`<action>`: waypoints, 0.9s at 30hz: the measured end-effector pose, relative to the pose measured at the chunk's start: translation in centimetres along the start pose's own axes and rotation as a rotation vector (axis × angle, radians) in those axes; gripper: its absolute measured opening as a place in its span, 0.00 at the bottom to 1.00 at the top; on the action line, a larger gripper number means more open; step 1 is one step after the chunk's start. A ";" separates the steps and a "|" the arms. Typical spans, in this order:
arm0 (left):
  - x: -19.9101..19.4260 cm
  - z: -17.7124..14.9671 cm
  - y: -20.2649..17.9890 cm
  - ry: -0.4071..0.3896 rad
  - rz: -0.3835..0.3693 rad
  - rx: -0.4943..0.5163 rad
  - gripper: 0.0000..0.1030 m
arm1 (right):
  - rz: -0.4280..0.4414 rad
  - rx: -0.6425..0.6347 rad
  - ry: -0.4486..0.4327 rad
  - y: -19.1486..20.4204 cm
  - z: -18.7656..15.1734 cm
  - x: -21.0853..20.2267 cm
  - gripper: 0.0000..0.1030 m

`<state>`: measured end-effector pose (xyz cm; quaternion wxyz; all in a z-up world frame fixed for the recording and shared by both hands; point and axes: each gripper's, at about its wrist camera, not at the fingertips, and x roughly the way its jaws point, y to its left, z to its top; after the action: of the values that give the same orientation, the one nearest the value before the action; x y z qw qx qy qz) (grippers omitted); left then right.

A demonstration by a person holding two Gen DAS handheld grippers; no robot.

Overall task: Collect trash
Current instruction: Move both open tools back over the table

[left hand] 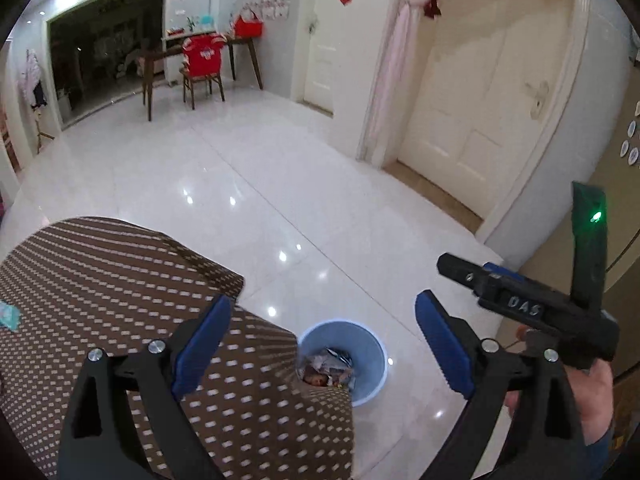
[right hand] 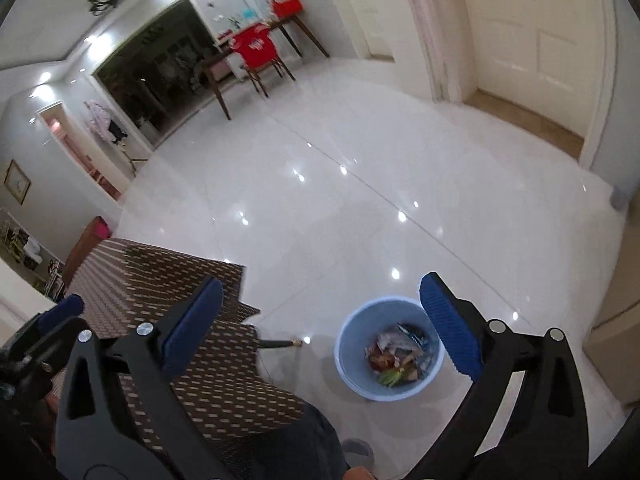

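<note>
A light blue trash bin (left hand: 343, 360) stands on the white tiled floor beside the corner of a table with a brown patterned cloth (left hand: 120, 300). It holds several crumpled wrappers (right hand: 400, 356). The bin also shows in the right wrist view (right hand: 390, 360). My left gripper (left hand: 322, 344) is open and empty, high above the bin and the table corner. My right gripper (right hand: 322, 320) is open and empty, above the floor just left of the bin. The right gripper's body (left hand: 528, 312) shows in the left wrist view at the right. A pale scrap (left hand: 10, 316) lies on the cloth at the far left.
A wooden desk with a red-covered chair (left hand: 202, 64) stands at the far wall. A white door (left hand: 476, 92) with a pink curtain (left hand: 390, 80) is at the right. A dark glass opening (left hand: 100, 48) is at the back left. The person's leg (right hand: 304, 440) is below.
</note>
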<state>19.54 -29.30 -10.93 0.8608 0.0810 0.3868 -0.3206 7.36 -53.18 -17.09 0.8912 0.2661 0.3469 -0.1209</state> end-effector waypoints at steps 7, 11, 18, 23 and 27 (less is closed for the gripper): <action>-5.1 -0.8 3.9 -0.095 0.032 -0.045 0.90 | 0.069 -0.124 -0.059 7.7 0.7 -2.6 0.94; -7.6 -1.3 6.6 -0.136 0.057 -0.077 0.90 | 0.106 -0.181 -0.063 11.7 0.4 -2.8 0.94; -11.8 -2.9 12.4 -0.195 0.142 -0.144 0.90 | 0.169 -0.277 -0.042 19.0 -1.1 -1.6 0.94; -14.2 -4.7 17.1 -0.215 0.218 -0.212 0.90 | 0.211 -0.343 -0.014 23.4 -2.4 -0.4 0.94; -15.9 -6.8 21.8 -0.218 0.288 -0.306 0.90 | 0.246 -0.399 0.020 27.2 -3.3 1.1 0.94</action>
<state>20.87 -1.83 -6.55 0.9367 -0.0311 0.3199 -0.1388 17.21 -28.84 -9.23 0.9307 0.1261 0.3378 0.0622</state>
